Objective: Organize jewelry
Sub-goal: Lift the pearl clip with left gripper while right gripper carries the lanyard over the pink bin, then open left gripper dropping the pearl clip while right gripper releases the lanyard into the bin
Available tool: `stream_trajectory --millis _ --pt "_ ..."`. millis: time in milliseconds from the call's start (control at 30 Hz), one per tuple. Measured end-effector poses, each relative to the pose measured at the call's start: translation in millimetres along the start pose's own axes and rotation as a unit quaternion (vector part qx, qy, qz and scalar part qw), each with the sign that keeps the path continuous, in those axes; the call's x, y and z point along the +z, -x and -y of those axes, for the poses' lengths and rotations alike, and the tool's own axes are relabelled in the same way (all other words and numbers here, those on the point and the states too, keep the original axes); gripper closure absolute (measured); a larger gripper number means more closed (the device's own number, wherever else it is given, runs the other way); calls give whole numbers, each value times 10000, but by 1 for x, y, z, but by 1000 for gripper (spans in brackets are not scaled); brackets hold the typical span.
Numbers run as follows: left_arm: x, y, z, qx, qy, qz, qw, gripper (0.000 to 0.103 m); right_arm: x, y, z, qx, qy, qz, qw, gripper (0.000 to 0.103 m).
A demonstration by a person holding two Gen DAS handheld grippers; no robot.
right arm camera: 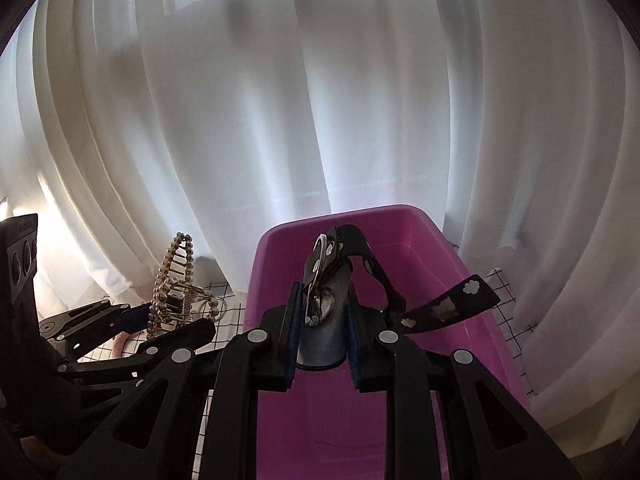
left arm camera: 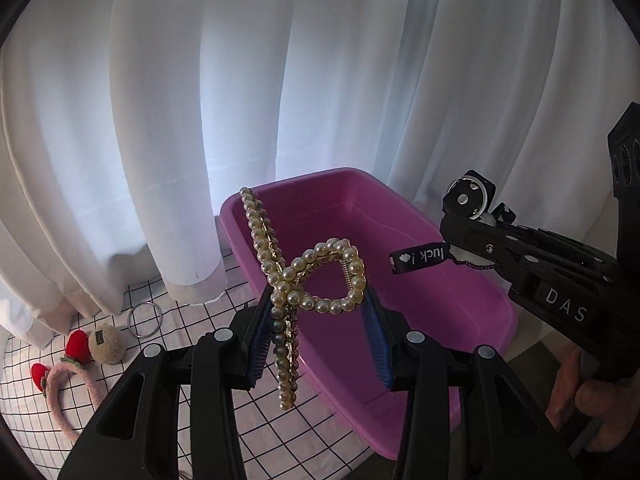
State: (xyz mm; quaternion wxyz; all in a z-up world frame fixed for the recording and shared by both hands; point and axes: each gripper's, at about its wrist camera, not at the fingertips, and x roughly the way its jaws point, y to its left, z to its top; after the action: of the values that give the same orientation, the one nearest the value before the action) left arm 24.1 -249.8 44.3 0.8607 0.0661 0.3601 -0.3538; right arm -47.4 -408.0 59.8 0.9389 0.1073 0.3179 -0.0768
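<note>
While pearl-beaded, looped clip [left arm camera: 308, 280] overhangs glossy pink tub [left arm camera: 460, 304].

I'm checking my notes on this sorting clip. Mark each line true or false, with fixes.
1. The left tool holds a pearl hair claw. True.
2. The right tool is empty. False: it grips a black ribbon bow clip.
3. The pink bin already holds jewelry. False: its visible inside is bare.
4. A strawberry headband lies on the checked cloth. True.
5. A white curtain hangs behind the bin. True.
</note>
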Motion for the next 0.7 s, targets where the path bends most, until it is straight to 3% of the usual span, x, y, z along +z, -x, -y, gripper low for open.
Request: stream_trajectory --millis 167,467,700 --pt "3 -40 21 -44 6 -329 9994 62 -15 -22 34 5 -168 -386 9991 84" --pt "-4 -93 27 226 242 -1009 9943 61 -36 -80 71 101 -425 -1162 9923 79" --pt "-3 -109 28 488 254 -1264 9904 62 -32 -91 83 50 -503 -1308 9901 52"
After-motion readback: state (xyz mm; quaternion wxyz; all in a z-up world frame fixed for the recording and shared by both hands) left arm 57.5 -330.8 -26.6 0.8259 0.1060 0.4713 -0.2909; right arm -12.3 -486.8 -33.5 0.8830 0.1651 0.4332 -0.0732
